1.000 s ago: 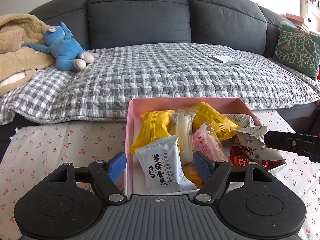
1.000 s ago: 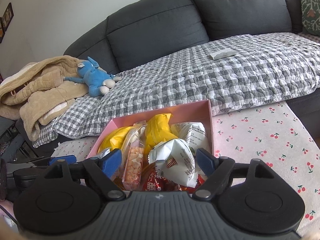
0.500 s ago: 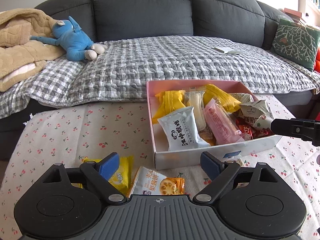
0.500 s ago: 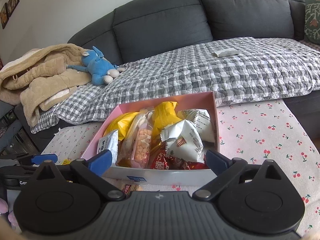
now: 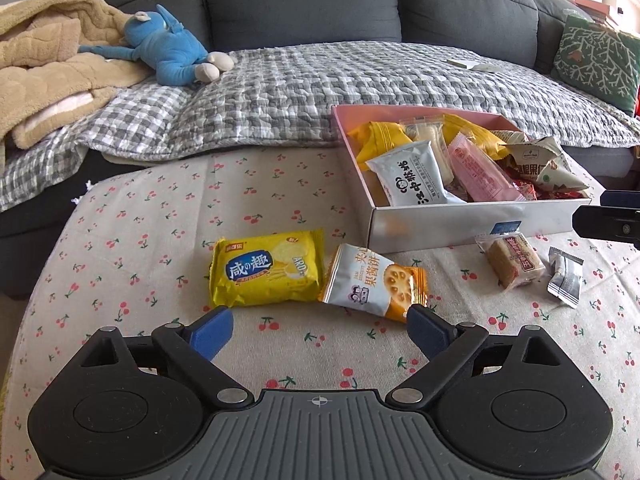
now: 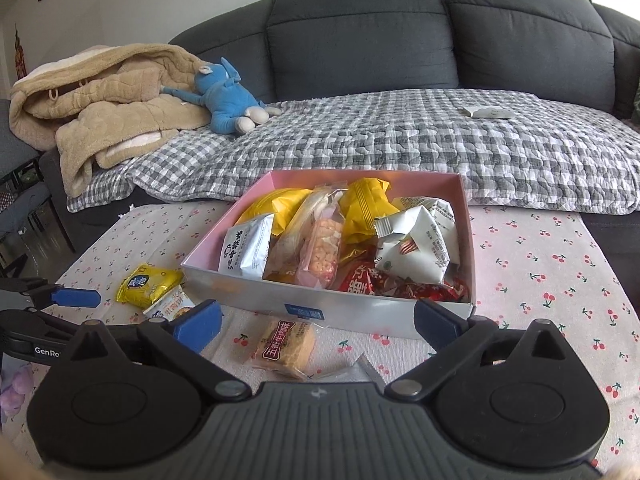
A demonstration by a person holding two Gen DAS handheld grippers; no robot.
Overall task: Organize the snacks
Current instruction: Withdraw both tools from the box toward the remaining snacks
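Note:
A pink-lined box [image 5: 472, 226] [image 6: 256, 286] full of snack packets stands on the cherry-print table. In front of it lie a yellow cracker pack [image 5: 267, 268] [image 6: 147, 283], a white-and-orange biscuit pack [image 5: 376, 282] [image 6: 172, 306], a brown cake bar [image 5: 514, 264] [image 6: 286, 346] and a small silver sachet [image 5: 565, 276] [image 6: 352, 372]. My left gripper [image 5: 320, 330] is open and empty, just short of the yellow and biscuit packs. My right gripper [image 6: 318, 320] is open and empty, over the cake bar, near the box's front wall.
A grey sofa with a checked blanket [image 5: 360, 76] runs behind the table. A blue plush toy [image 5: 172, 52] and a beige coat [image 5: 44, 60] lie at its left, a green cushion [image 5: 596, 58] at its right. The right gripper's finger [image 5: 604, 222] shows at the left wrist view's right edge.
Both grippers have pulled back from over the box toward the table's front. The loose packets in front of the box have come into view. Both stay open.

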